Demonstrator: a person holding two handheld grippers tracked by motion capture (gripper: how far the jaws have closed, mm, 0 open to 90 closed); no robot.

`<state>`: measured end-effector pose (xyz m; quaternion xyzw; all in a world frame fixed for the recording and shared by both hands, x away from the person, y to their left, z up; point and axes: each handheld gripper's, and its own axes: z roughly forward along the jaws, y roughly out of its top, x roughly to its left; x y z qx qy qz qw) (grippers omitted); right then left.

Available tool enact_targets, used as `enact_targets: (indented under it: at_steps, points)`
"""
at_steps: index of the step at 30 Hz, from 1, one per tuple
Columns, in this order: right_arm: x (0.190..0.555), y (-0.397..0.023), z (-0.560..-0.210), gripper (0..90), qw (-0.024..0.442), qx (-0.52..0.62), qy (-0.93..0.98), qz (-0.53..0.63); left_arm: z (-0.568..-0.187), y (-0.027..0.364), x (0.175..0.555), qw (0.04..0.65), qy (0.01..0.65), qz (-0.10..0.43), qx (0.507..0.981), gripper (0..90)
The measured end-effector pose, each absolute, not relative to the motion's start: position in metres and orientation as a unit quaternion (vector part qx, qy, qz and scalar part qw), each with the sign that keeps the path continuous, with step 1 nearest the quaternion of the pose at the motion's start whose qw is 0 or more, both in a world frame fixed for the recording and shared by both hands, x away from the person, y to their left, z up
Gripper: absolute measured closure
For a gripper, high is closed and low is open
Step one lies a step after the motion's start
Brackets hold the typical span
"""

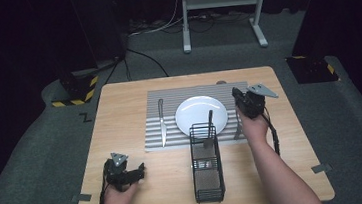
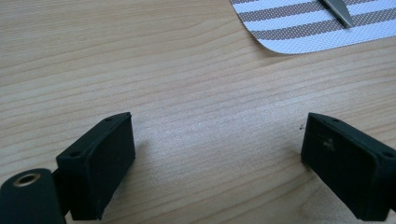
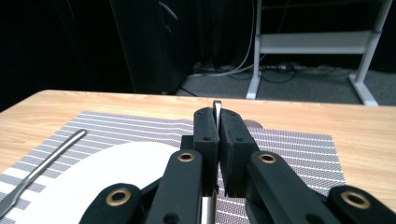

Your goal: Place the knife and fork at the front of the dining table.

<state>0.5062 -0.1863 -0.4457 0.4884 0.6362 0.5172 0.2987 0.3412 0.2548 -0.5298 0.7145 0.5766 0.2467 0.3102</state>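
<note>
My right gripper [image 1: 240,102] hovers over the right part of the striped placemat [image 1: 168,95], just right of the white plate [image 1: 195,111]. It is shut on a slim metal utensil [image 1: 236,129] that slants down toward the mat's near edge. In the right gripper view the utensil's thin end [image 3: 216,108] sticks up between the closed fingers [image 3: 205,133], above the plate [image 3: 93,182]. My left gripper [image 1: 136,174] rests low at the table's front left, open, with bare wood between its fingers [image 2: 100,163]. A table knife [image 1: 162,121] lies on the mat left of the plate.
A black wire basket [image 1: 208,179] stands at the front centre with a dark utensil [image 1: 210,124] leaning out over the plate's edge. The knife tip [image 2: 338,11] and placemat corner [image 2: 299,32] lie ahead of my left gripper. Beyond the table stand a white frame [image 1: 219,0] and cables.
</note>
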Motion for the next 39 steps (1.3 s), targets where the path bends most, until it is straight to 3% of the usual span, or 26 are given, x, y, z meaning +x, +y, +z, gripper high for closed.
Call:
enact_targets:
  at_steps: [16, 39]
  points:
    - [0.553, -0.182, -0.48, 85.4, 0.273, 0.532, 0.64, 0.482, -0.53, 0.255, 0.34, 0.31, 0.576, 0.247, 0.715, 10.0]
    - [0.567, -0.185, -0.494, 85.3, 0.253, 0.558, 0.633, 0.473, -0.53, 0.255, 0.34, 0.31, 0.576, 0.248, 0.715, 10.0]
